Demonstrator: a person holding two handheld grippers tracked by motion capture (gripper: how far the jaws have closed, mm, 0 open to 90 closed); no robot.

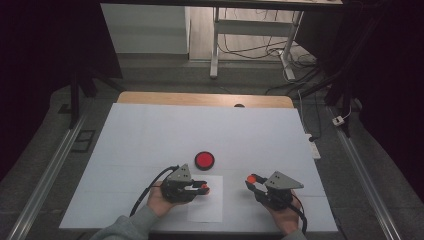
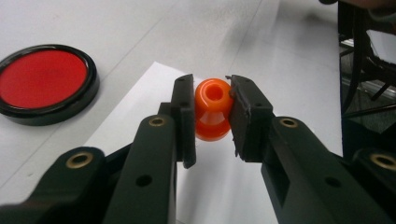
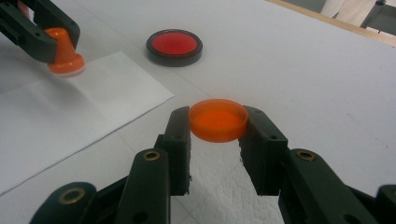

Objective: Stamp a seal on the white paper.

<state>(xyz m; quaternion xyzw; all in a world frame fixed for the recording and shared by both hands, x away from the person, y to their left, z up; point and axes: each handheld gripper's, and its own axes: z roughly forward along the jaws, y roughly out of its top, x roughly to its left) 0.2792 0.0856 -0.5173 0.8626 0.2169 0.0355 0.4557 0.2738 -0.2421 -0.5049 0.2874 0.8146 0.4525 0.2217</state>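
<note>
Left gripper (image 2: 212, 114): pinched glossy orange stamp (image 2: 212, 109), waisted, hollow-topped, base down on paper (image 3: 93, 100).
Right gripper (image 3: 218, 128): clamped round translucent orange cap (image 3: 218, 120), shallow, above table (image 1: 150, 130).
Pad (image 1: 204, 160): flat red disc, black glossy rim, just beyond paper.

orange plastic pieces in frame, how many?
2. An orange stamp is clamped in the left gripper, its base on the white paper sheet. An orange cap is held in the right gripper above the table. Nothing else orange seen.
</note>
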